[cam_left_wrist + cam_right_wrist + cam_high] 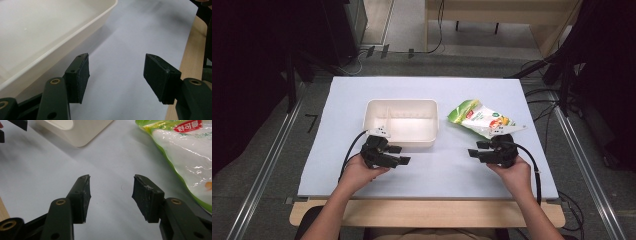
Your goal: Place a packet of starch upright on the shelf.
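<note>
A cream plastic tray (427, 106) with two compartments sits in the middle of the pale blue mat; its wall (82, 27) runs along my left gripper view. A green and white snack bag (479, 118) lies flat to the tray's right, and its glossy side (185, 152) shows in the right gripper view. My left gripper (401, 154) hovers just in front of the tray, open, nothing between its pads (82, 75). My right gripper (475, 149) sits beside the bag's near end, open and empty, pointing left across the mat.
The mat (437, 170) covers a wooden table whose front edge (427, 212) shows below it. Black stands and cables flank the table on both sides. Bare mat lies between the two grippers.
</note>
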Tool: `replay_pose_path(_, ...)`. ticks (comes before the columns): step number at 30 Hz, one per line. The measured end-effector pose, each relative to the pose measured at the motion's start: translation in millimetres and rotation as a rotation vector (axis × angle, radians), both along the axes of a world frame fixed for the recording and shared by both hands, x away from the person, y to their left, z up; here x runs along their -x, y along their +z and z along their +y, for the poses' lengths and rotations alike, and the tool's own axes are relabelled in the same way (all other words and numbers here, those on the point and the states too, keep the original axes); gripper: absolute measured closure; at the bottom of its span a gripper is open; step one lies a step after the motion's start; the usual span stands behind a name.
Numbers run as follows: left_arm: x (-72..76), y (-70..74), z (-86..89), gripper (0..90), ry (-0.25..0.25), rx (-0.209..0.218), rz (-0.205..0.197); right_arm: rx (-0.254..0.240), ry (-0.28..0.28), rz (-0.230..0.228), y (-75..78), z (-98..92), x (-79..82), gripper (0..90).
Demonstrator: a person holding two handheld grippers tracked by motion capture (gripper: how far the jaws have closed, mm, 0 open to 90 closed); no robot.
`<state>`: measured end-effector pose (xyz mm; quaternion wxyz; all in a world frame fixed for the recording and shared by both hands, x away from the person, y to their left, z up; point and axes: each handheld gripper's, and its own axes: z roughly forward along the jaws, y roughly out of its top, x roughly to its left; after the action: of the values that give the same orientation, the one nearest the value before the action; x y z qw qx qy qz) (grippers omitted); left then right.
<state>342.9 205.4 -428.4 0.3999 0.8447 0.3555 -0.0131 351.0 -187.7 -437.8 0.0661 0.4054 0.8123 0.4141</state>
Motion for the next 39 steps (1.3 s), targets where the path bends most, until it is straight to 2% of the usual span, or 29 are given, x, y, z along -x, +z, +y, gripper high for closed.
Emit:
replay_pose_path(8,-1.6,-0.8,-0.7,38.3,-0.005,-0.003,0.009,-0.010,-0.004,0.016,-2.3,-0.4,-2.1,47.6)
replay_pose_path(17,-2.0,-1.5,-1.3,38.2,-0.008,-0.008,0.010,-0.005,0.012,0.001,-3.4,3.3,-3.1,47.0)
replay_pose_path(28,-2.4,-1.8,-2.6,38.1,-0.014,-0.012,0.012,-0.016,0.010,0.015,-3.0,-1.1,-4.8,45.9)
replay_pose_path(39,-2.3,-1.8,-3.0,38.1,-0.013,-0.010,0.012,-0.008,0.022,0.023,-2.9,1.5,-4.6,46.5)
